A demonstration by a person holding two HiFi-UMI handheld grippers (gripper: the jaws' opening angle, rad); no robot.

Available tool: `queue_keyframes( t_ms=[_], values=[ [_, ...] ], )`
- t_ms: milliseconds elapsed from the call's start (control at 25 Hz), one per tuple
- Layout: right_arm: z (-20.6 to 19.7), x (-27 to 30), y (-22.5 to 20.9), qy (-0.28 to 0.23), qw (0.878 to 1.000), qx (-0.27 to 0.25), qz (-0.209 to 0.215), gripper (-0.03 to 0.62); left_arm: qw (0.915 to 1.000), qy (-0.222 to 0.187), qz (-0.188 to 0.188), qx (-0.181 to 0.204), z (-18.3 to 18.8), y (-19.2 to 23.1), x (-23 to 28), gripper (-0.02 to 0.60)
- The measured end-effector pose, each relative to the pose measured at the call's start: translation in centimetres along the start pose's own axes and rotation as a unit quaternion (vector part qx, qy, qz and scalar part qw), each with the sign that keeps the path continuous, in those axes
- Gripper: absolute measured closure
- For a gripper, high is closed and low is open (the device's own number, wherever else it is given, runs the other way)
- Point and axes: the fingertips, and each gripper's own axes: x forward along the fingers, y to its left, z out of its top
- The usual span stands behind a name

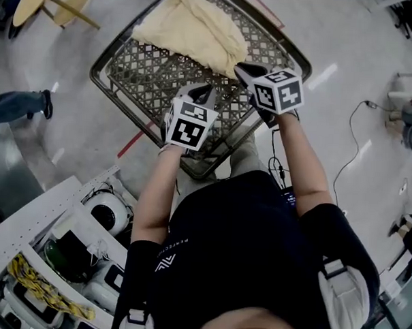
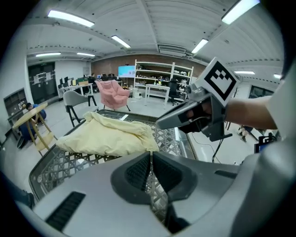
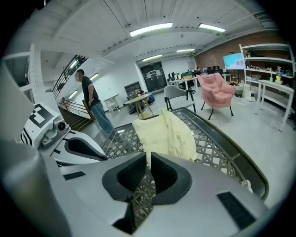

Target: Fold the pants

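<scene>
Status: the pants (image 1: 191, 27), pale yellow, lie bunched in a loose heap on the far part of the lattice table (image 1: 138, 72). They are not spread out and no fold has been made. I judge the task barely begun.

Left gripper (image 1: 204, 92): the jaws are closed together with nothing between them, and only lattice shows through the slit. It hangs over the near half of the table, nose tilted down, short of the cloth.

Right gripper (image 1: 244, 70): the jaws are likewise pressed together and empty. It is held slightly ahead of the left, its tip close to the heap's near edge. I cannot tell whether it touches the fabric.

Both tools point at the heap side by side. I read this as an approach, each aimed at a separate part of the near edge so the cloth can be drawn flat.

Finding: the jaws must part before any grip.

Risk: the open lattice may snag a jaw tip or the cloth.
</scene>
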Motion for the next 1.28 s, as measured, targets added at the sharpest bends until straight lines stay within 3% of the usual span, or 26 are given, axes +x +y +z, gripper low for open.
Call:
queue_keyframes(
  t_ms=[320, 560, 760, 840, 1280],
  values=[
    [1.0, 2.7, -4.2, 0.035, 0.997, -0.024, 0.06, 0.542, 0.9984, 0.006, 0.024, -0.051, 1.8, 1.1, 4.9, 0.558],
    [1.6, 4.0, -6.0, 0.06, 0.99, -0.061, 0.108, 0.542, 0.9974, 0.008, 0.034, -0.063, 3.0, 2.0, 7.6, 0.558],
    [2.5, 5.6, -5.7, 0.078, 0.979, -0.097, 0.162, 0.542, 0.9962, 0.024, 0.026, -0.079, 2.8, 2.3, 9.4, 0.554],
    [2.7, 6.2, -5.2, 0.082, 0.974, -0.115, 0.178, 0.54, 0.9955, 0.029, 0.028, -0.086, 2.6, 2.4, 9.9, 0.508],
    [1.7, 8.7, -4.4, 0.137, 0.942, -0.193, 0.236, 0.54, 0.9931, 0.035, 0.026, -0.109, 2.7, 2.9, 11.9, 0.46]
  ],
)
